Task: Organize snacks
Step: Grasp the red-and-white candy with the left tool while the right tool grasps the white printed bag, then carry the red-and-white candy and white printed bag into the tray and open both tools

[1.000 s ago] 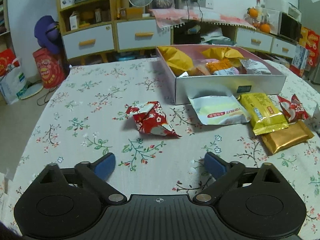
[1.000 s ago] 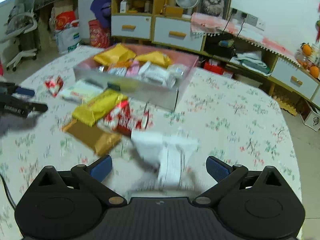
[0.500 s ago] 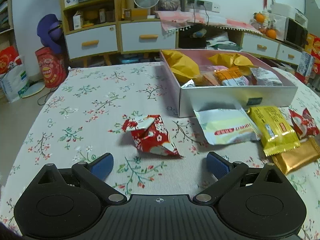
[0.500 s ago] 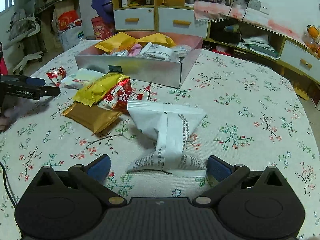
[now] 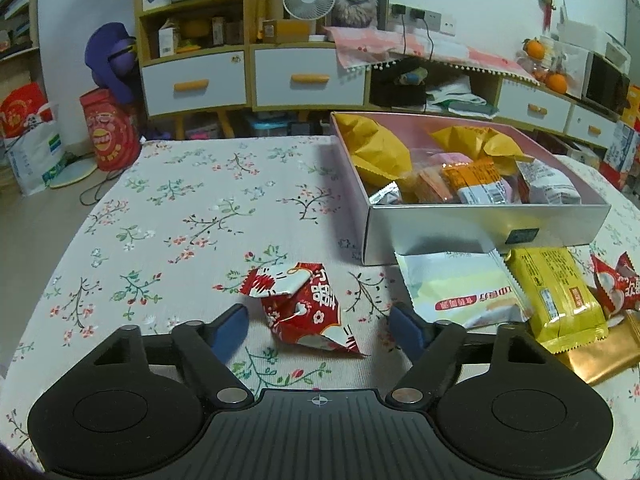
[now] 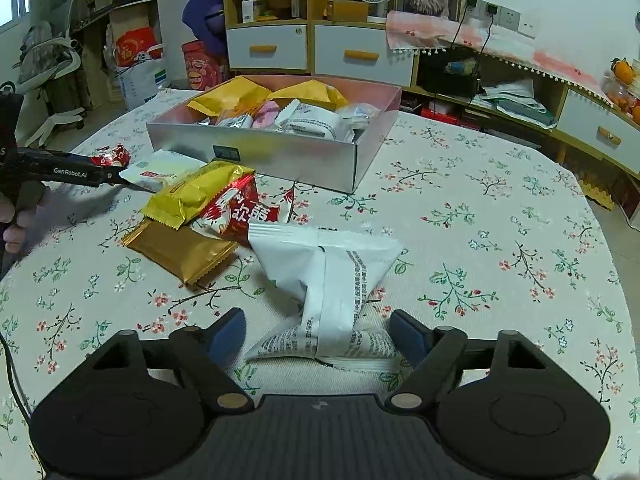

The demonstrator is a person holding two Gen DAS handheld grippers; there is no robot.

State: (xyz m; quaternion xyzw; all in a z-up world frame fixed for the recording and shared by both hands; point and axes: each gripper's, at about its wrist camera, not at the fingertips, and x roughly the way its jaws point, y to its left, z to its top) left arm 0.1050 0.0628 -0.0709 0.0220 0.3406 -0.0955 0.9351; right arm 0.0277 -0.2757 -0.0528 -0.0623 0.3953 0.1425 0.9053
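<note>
On the tabletop (image 5: 200, 208), the left gripper (image 5: 318, 326) & right gripper (image 6: 318, 330) are closing, fingers not yet touching. Red snack (image 5: 308, 308) sits between left fingers, white snack (image 6: 332, 292) between right. Squeeze gently at the middle, then lift to the box (image 5: 480, 232).

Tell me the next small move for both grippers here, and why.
Probably finish the squeeze. The left gripper has the red packet between its closing jaws, the right gripper the white packet, and neither pair of pads seems to press yet. The silver box waits beyond.
</note>
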